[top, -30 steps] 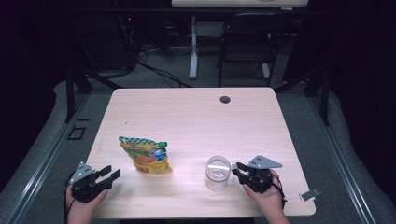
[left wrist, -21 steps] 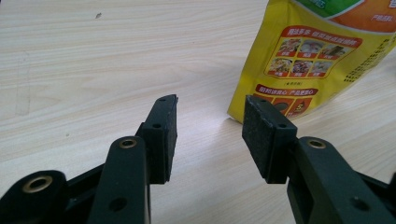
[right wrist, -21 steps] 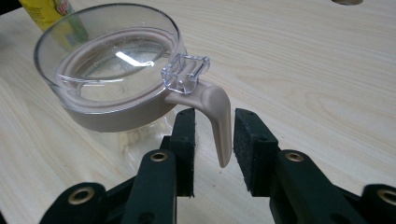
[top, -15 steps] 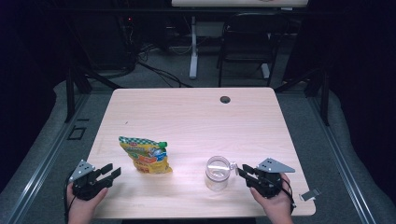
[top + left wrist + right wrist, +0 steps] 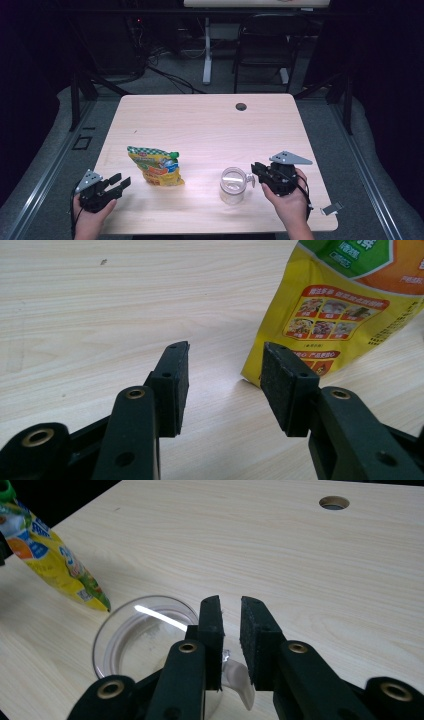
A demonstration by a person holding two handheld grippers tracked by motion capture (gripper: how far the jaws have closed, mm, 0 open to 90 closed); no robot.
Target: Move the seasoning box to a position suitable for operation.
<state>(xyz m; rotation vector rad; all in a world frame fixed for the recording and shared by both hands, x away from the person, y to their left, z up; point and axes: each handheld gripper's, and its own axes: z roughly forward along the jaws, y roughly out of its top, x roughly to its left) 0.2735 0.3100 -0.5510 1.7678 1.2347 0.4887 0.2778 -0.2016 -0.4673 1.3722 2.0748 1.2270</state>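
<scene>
The right hand-held gripper (image 5: 230, 605), jaws just narrowed about the handle (image 5: 239, 680) of the glass mug (image 5: 233, 185) on the bench (image 5: 200, 125), is not seen clamped, while the left hand-held gripper (image 5: 225, 352) is held open beside the snack pouch (image 5: 156, 166).

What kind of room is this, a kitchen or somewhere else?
Probably a lab or office workroom, not a kitchen. A plain wooden desk with a cable hole stands on grey carpet, and behind it are loose cables on the floor and a chair.
</scene>
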